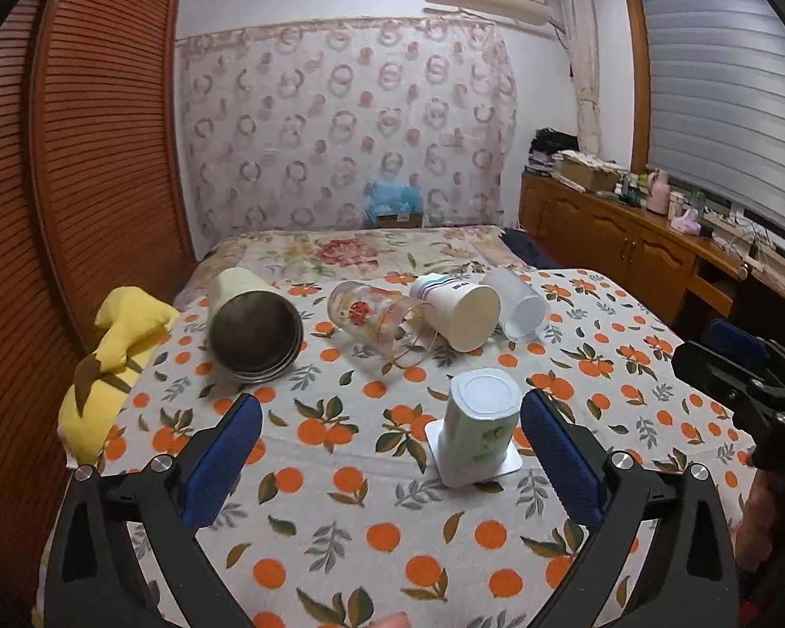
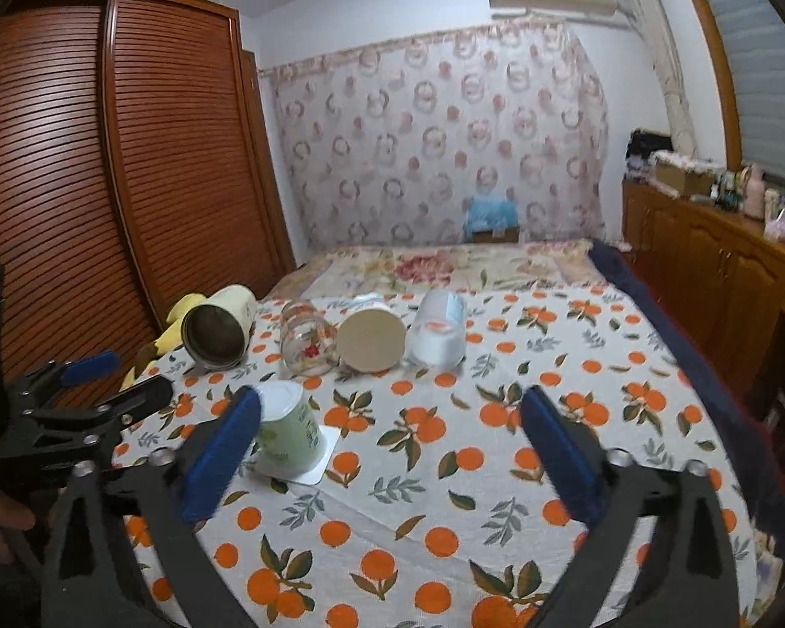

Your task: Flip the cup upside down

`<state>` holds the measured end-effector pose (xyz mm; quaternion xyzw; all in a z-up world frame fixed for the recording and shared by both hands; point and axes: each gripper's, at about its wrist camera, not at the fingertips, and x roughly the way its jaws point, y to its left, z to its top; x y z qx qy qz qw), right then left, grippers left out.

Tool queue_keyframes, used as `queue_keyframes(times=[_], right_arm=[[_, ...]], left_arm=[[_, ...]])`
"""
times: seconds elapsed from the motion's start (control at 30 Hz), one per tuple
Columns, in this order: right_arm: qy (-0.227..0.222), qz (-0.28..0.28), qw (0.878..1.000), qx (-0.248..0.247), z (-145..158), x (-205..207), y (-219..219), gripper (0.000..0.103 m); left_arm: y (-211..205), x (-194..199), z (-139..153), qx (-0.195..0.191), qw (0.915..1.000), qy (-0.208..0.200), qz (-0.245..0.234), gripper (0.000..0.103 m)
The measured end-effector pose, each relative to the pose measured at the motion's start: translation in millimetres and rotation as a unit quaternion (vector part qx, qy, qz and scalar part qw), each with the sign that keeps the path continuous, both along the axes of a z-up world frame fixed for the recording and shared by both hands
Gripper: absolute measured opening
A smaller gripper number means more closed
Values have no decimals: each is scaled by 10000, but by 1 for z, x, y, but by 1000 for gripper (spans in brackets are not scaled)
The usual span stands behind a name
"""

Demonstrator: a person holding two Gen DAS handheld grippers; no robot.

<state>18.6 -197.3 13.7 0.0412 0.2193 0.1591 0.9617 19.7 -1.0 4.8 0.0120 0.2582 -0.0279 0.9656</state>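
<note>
A small green-and-white cup (image 1: 477, 426) stands upside down on the orange-print tablecloth (image 1: 340, 497), its square rim flat on the cloth and its base up. My left gripper (image 1: 392, 418) is open and empty, with the cup just inside its right finger (image 1: 560, 455), apart from it. In the right wrist view the same cup (image 2: 290, 432) stands beside the left finger (image 2: 222, 458) of my right gripper (image 2: 390, 413), which is open and empty. The right gripper (image 1: 748, 392) shows at the right edge of the left wrist view, and the left gripper (image 2: 94, 382) at the left of the right wrist view.
Several cups lie on their sides in a row behind: a metal-lined cream mug (image 1: 251, 327), a clear printed glass (image 1: 377, 319), a striped paper cup (image 1: 458, 311), a translucent plastic cup (image 1: 518, 303). A yellow plush toy (image 1: 112, 366) lies at the table's left edge. A wooden wardrobe (image 1: 78, 157) stands left.
</note>
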Motion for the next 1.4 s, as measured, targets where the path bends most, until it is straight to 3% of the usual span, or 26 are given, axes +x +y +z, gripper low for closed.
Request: queue_keyframes(times=[1.4], right_arm=[[-71,-113,9999,-60,-4,-6,-4,101]], left_arm=[[2,-4,0,-20,9999,-15,109,95]])
